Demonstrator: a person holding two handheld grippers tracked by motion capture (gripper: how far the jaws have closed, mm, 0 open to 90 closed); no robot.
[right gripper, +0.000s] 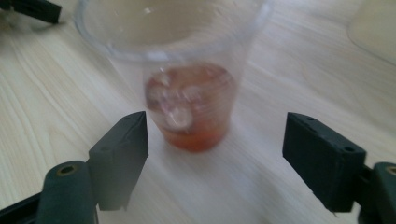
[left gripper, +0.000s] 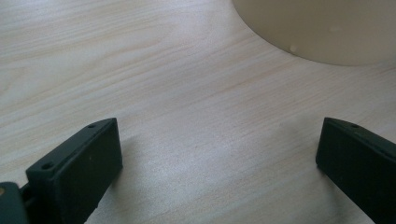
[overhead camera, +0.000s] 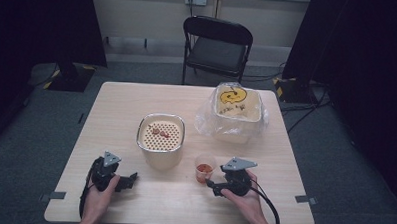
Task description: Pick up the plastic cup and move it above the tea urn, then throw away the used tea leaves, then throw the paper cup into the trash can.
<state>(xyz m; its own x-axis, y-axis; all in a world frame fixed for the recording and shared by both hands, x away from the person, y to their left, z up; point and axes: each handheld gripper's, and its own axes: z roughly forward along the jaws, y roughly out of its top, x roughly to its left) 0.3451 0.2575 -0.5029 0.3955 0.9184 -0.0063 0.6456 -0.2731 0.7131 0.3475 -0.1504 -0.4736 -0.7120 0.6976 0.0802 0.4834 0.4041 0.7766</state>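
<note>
My right gripper (right gripper: 215, 154) faces a clear plastic cup (right gripper: 189, 88) of reddish liquid on the wooden table (overhead camera: 183, 201).

Its jaws stand apart, clear of the cup just ahead of them. My left gripper (left gripper: 217, 154) rests wide open over bare wood beside the cream strainer bin (overhead camera: 160, 135).

A black folding chair (overhead camera: 217, 48) stands beyond the wooden table (overhead camera: 127, 97). Grey carpet (overhead camera: 344, 167) covers the floor. Dark curtains (overhead camera: 39, 21) flank a pale wall (overhead camera: 145, 12).

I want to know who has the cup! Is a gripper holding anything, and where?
Nothing is held. The right gripper is open before the cup; the left gripper is open over the table.
</note>
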